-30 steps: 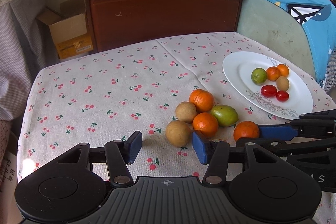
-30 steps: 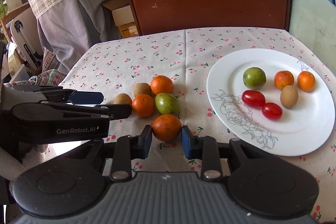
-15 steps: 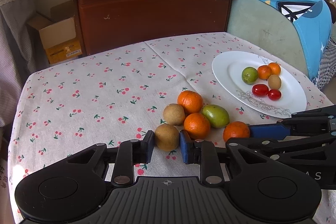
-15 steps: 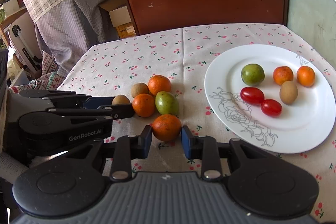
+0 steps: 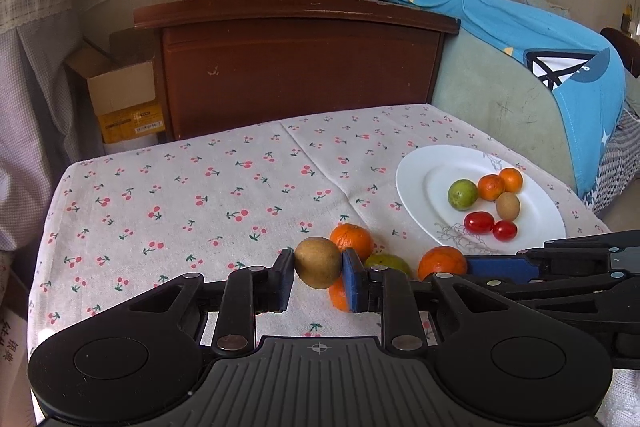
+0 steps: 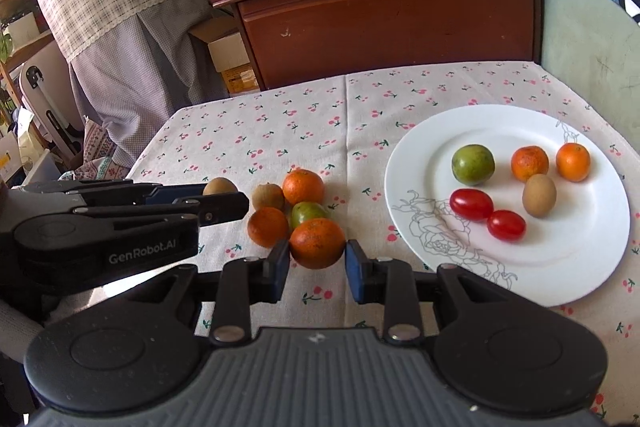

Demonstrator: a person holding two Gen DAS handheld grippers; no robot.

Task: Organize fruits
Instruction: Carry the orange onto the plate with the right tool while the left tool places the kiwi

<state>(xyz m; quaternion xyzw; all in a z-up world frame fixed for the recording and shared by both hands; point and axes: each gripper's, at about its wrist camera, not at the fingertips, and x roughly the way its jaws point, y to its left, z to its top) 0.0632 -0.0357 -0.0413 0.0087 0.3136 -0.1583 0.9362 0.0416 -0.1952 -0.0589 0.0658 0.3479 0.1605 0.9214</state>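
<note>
The left gripper is clamped on a brown fruit, its pads pressed to both sides. The right gripper grips an orange the same way. The loose pile on the cherry-print tablecloth sits just behind both: two more oranges, a second brown fruit and a green fruit, all touching or nearly so. To the right, the white plate carries a green fruit, two oranges, a brown fruit and two red tomatoes. Whether either gripped fruit is clear of the cloth is hard to judge from these angles.
</note>
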